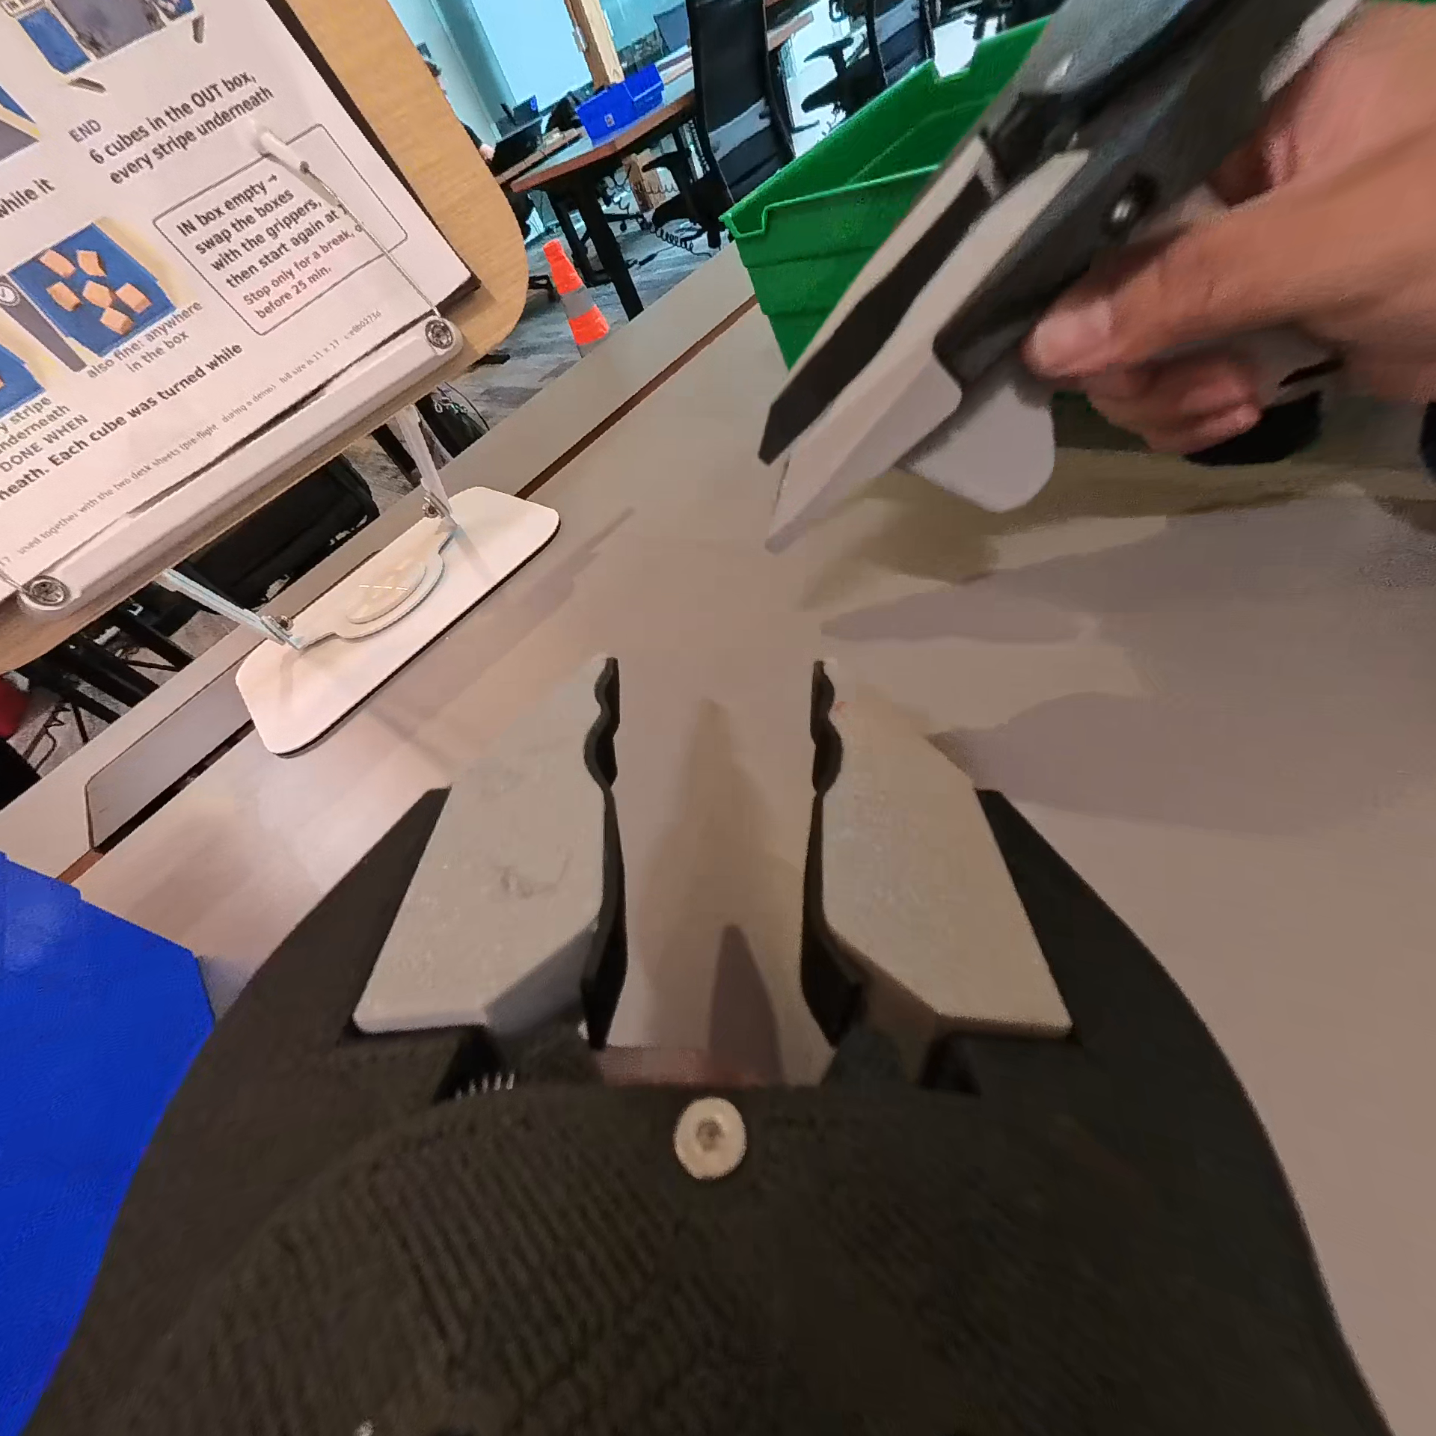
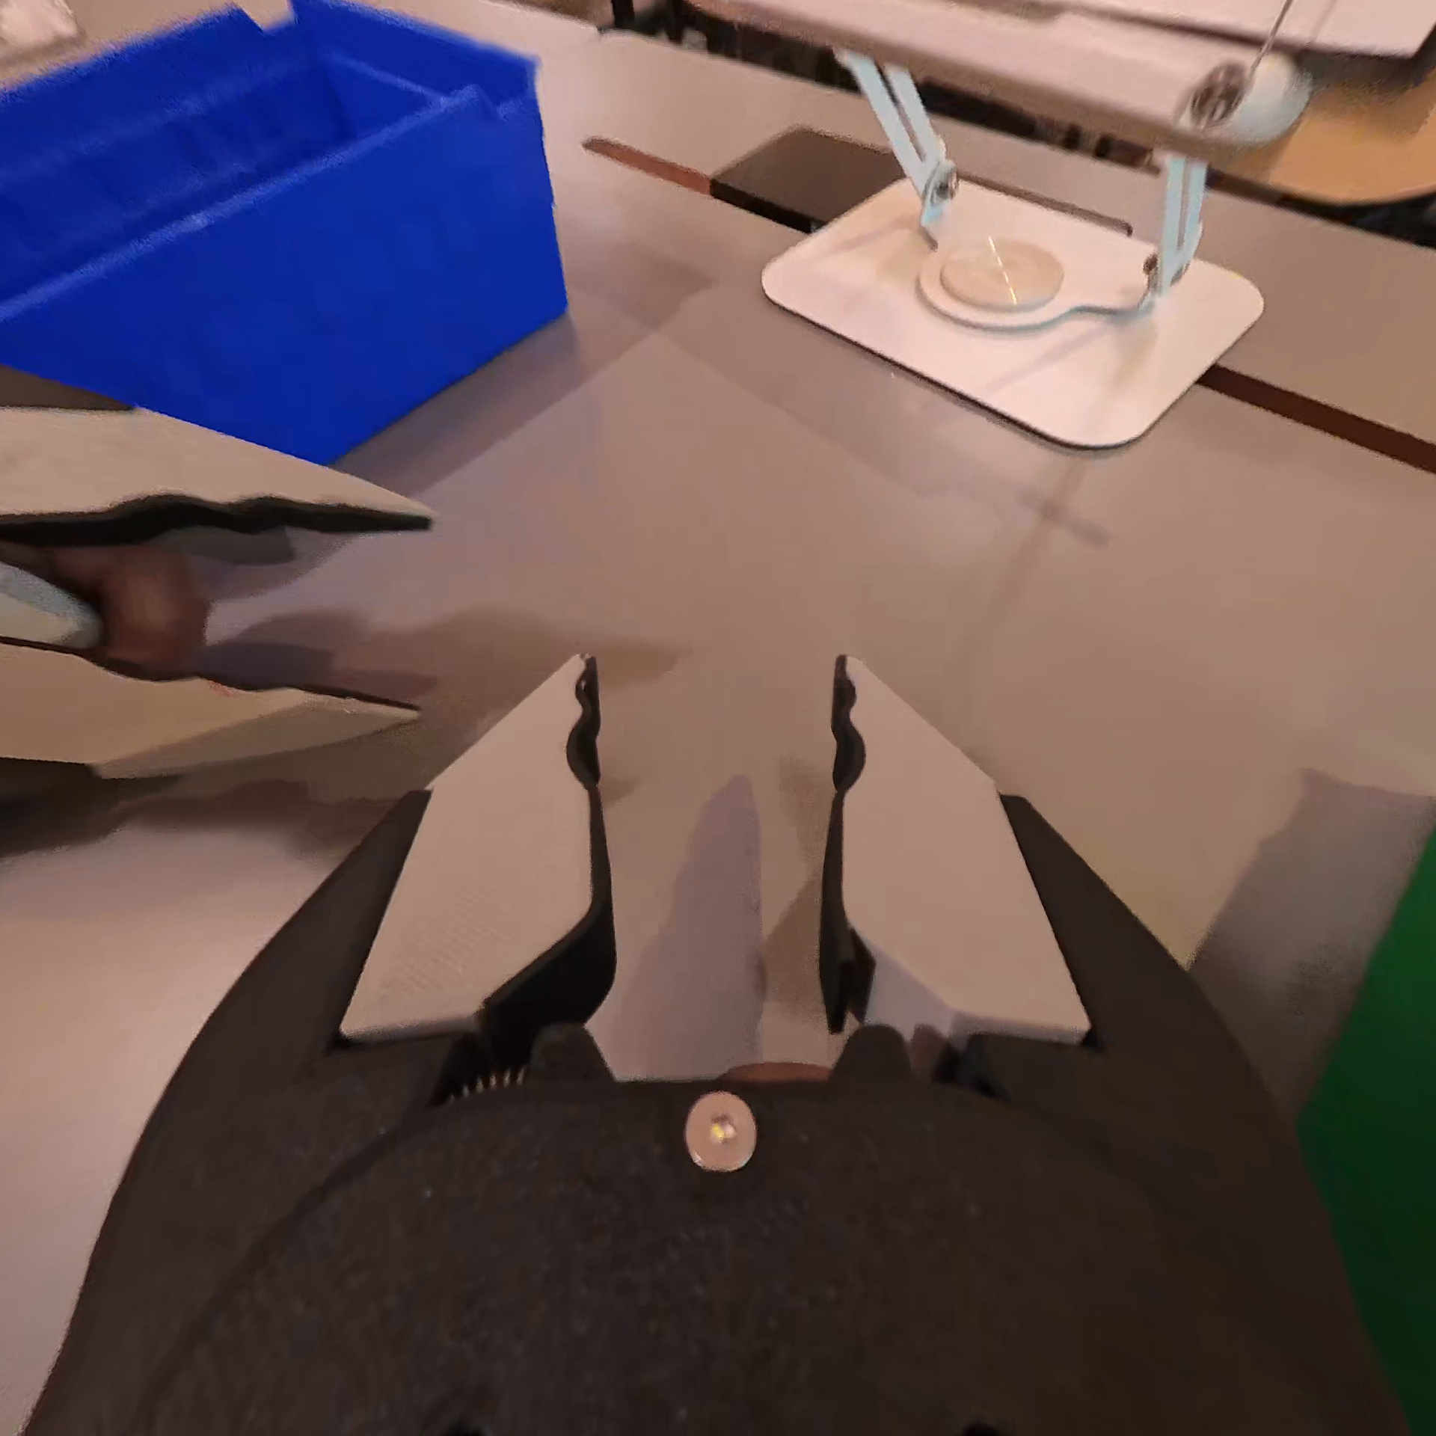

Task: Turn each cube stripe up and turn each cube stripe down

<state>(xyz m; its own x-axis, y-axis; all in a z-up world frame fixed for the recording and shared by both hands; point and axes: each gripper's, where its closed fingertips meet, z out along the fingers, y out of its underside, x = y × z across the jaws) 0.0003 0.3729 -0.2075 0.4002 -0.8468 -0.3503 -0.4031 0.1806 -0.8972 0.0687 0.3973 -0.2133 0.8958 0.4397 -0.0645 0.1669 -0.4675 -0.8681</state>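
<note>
The left wrist view is taken low over the grey surface (image 1: 1010, 855), facing the document stand (image 1: 404, 575) and green bin (image 1: 839, 233). The right wrist view is aimed at the stand (image 2: 1010, 326) and blue bin (image 2: 311, 256). Stand and surface are shared.

A smooth grey table (image 1: 1010, 777) fills the lower and middle frame, with a dark seam (image 2: 1321, 423) crossing it at right in the right wrist view. Beyond its far edge, in the upper centre of the left wrist view, an open office extends: long wooden desks (image 1: 614, 148) on dark legs, black office chairs (image 1: 723, 101), and pale blue-green glass partitions (image 1: 536, 54). An orange traffic cone (image 1: 575, 291) with a grey band stands on the patterned carpet floor (image 1: 660, 256). A curved wooden panel (image 1: 435, 155) occupies the upper left. Lighting is even and diffuse.
</note>
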